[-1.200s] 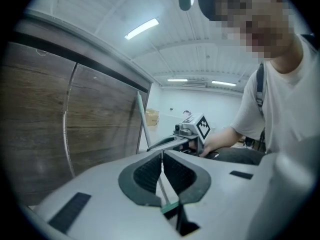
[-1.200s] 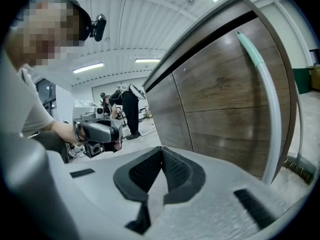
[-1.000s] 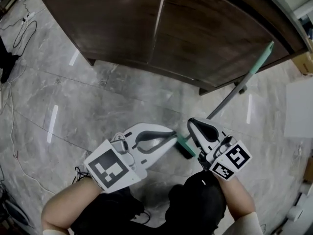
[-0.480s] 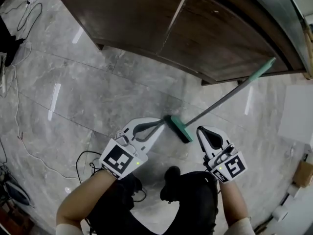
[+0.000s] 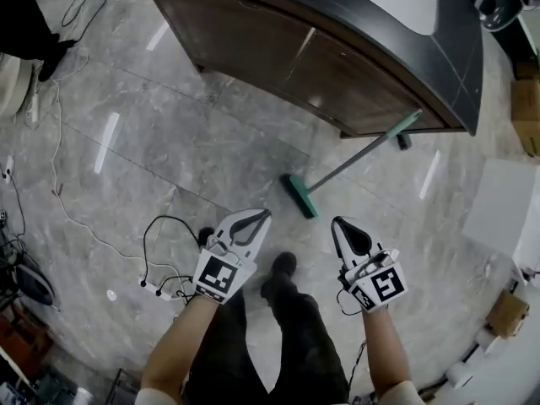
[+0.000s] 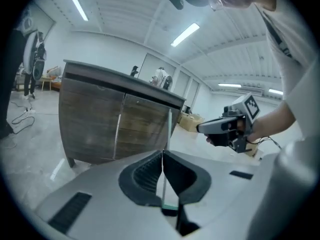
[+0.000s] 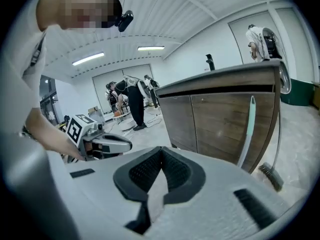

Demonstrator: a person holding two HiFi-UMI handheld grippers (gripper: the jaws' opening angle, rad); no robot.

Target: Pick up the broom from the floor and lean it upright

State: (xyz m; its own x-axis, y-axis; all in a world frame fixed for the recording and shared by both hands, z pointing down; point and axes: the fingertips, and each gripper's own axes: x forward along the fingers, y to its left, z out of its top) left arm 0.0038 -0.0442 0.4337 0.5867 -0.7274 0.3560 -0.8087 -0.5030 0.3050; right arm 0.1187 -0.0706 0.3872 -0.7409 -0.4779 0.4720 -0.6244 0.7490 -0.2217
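The broom stands tilted with its green head [image 5: 299,196] on the grey floor and its handle [image 5: 363,153] resting against the front of the dark wooden cabinet [image 5: 337,66]. My left gripper [image 5: 263,215] hangs shut and empty a short way in front of the broom head. To the right of it my right gripper [image 5: 337,224] is also shut on nothing. In the left gripper view the pale handle [image 6: 169,120] rises beyond the closed jaws [image 6: 162,152]. The right gripper view shows the teal handle [image 7: 248,129] and the bristles [image 7: 270,176] off to the right of its closed jaws [image 7: 161,149].
The person's feet [image 5: 283,268] stand between the grippers. Cables and a power strip [image 5: 160,287] lie on the floor at left. A white panel [image 5: 498,201] and cardboard boxes [image 5: 527,108] are at right. People [image 7: 132,104] stand far behind.
Both grippers have risen and drawn back from the broom head, which they flanked a second ago. The broom stays leaning on the cabinet, and the head view has climbed.
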